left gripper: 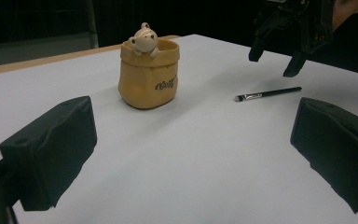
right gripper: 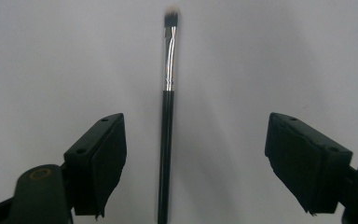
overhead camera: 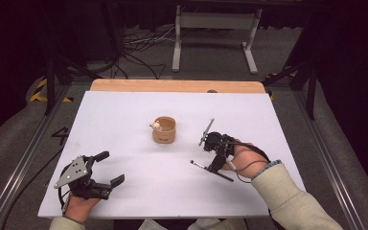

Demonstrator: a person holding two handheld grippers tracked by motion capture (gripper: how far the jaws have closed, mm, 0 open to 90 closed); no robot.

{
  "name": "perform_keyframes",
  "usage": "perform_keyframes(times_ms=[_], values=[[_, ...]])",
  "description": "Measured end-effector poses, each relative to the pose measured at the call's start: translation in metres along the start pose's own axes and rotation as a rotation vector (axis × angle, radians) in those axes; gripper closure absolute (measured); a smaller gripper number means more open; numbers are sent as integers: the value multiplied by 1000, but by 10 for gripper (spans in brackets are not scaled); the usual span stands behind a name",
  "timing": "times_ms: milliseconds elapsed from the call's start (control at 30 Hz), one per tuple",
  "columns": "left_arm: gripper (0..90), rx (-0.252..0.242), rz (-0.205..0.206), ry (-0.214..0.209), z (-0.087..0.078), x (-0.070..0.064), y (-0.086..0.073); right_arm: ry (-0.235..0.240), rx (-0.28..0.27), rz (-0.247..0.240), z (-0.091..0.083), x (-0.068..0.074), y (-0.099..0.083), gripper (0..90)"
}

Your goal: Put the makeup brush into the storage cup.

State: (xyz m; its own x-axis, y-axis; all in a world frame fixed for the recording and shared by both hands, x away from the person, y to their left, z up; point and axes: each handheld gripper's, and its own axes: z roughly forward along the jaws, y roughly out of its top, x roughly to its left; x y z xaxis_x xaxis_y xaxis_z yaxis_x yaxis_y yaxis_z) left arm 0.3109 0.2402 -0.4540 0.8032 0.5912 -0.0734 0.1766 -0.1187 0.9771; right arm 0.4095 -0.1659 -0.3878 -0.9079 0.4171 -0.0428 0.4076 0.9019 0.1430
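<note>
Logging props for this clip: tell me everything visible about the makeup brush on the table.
The makeup brush is slim, with a black handle, a shiny silver ferrule and a short tuft, dark with a pale tip. It lies flat on the white table, right of the tan pot. The right gripper hovers over it, jaws open either side of the handle, not touching.

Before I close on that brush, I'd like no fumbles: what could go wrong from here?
The brush is thin and lies flat on the white table, so the right gripper, with jaws open either side of the handle, may close above it or roll it away. The brush sits nearer one jaw, so closing may push it sideways first. The sack-shaped holder is small; a tilted brush may knock it.
</note>
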Motion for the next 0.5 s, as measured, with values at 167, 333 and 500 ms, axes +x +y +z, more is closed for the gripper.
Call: perform_keyframes(times_ms=[167,333,500], values=[[8,2,-5,-6,0,0,0,12,18,1,6,0,1,213],[8,-1,-12,-7,0,0,0,27,33,6,13,1,3,222],[9,2,-8,-8,0,0,0,38,39,5,18,2,3,231]])
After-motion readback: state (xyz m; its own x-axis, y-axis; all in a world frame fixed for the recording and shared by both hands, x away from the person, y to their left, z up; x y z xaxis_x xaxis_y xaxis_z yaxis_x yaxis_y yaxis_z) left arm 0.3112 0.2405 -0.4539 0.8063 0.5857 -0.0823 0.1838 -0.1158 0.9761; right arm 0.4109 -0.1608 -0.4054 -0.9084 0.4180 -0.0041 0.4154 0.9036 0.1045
